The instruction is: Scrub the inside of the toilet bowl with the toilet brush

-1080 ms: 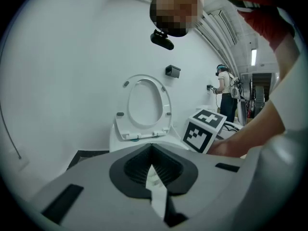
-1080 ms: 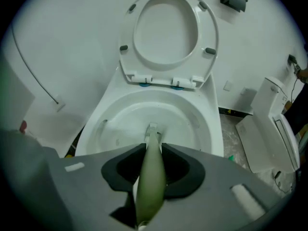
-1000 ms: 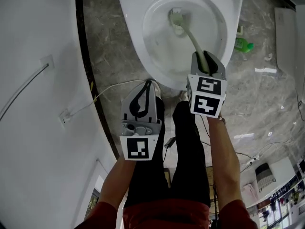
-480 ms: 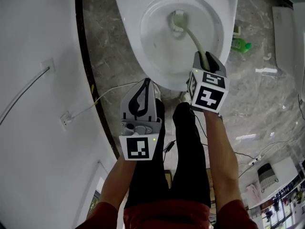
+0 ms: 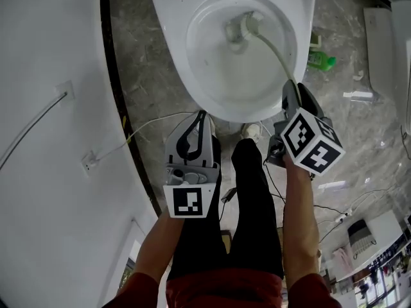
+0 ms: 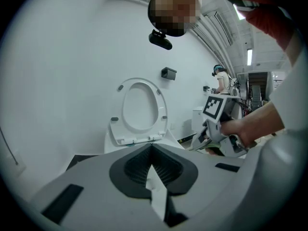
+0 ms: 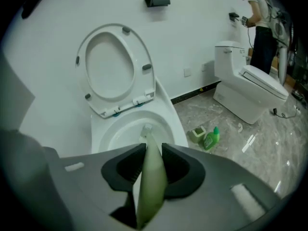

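The white toilet bowl (image 5: 174, 56) sits at the top of the head view with its seat (image 7: 113, 66) raised. The pale green toilet brush (image 5: 270, 43) reaches into the bowl, and its head (image 5: 246, 24) rests against the far inner wall near the drain. My right gripper (image 5: 293, 90) is shut on the brush handle (image 7: 151, 177) just outside the bowl's right rim. My left gripper (image 5: 201, 116) hangs shut and empty in front of the bowl, near the person's legs. In the left gripper view its jaws (image 6: 153, 148) meet with nothing between them.
A green bottle (image 5: 319, 59) and a small brush holder (image 7: 196, 134) stand on the marble floor right of the bowl. A white cable (image 5: 148, 124) runs across the floor from the white wall (image 5: 51, 108) at left. A second toilet (image 7: 250, 85) stands at the far right, with a person (image 7: 262, 28) behind it.
My right gripper has swung right and back toward the person, tilting over. The brush head has slid toward the far right of the bowl. The left gripper has stayed put.
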Motion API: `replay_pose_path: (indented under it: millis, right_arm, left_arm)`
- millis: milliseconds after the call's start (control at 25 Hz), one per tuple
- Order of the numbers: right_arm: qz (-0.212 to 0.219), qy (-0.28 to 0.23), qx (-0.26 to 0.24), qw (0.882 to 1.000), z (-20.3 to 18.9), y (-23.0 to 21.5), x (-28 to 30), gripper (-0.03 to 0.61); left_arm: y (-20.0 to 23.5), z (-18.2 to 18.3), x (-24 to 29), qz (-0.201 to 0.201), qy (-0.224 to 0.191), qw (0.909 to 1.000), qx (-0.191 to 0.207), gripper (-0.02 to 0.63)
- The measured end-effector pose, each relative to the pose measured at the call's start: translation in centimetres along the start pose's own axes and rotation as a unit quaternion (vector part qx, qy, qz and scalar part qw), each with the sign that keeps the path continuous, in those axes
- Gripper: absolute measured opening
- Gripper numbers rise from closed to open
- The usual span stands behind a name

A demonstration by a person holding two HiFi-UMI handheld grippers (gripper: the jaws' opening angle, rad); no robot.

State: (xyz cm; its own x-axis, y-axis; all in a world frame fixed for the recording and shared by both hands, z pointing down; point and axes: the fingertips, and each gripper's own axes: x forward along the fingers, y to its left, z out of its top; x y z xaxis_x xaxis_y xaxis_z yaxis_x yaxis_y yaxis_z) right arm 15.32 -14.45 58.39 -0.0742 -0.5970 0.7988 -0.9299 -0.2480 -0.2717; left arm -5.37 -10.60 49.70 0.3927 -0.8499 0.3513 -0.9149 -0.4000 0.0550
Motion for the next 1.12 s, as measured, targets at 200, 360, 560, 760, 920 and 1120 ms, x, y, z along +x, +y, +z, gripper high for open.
replay_pose_path:
  millis: [200,360,560,760,920,1120]
  right_arm:
    - [-0.004,-0.026,0.019,0.999,1.5,-1.7,-2.7,0.114]
    - [0.003,-0.017,-0.014,1.000,0.7,-0.8,-1.0,0.114]
    - [-0.021,0.031,-0.089,0.995,-3.3,-1.0,3.5,0.114]
    - [-0.033,-0.012,-0.341,0.939,-1.8,1.4,4.1,0.114]
    - [-0.048,-0.068,-0.499,0.862,-0.9,3.0,1.6,0.115]
    - [-0.062,-0.048,-0.529,0.845,-3.7,1.4,1.6,0.114]
  left_arm:
    - [0.2,0.3,0.5,0.001,-0.001,1.0000,0.001,0.005]
    - [-0.2,0.2,0.5,0.001,-0.003,1.0000,-0.005,0.005]
    - [-1.0,-0.3,0.1,-0.007,0.006,1.0000,-0.005,0.006]
    - [-1.3,-0.6,-0.2,-0.017,0.007,0.9998,0.007,0.006]
    - [-0.5,-0.9,-0.5,-0.002,0.007,1.0000,-0.005,0.005]
    - [-0.3,-0.6,-0.3,0.002,0.002,0.9999,-0.015,0.005]
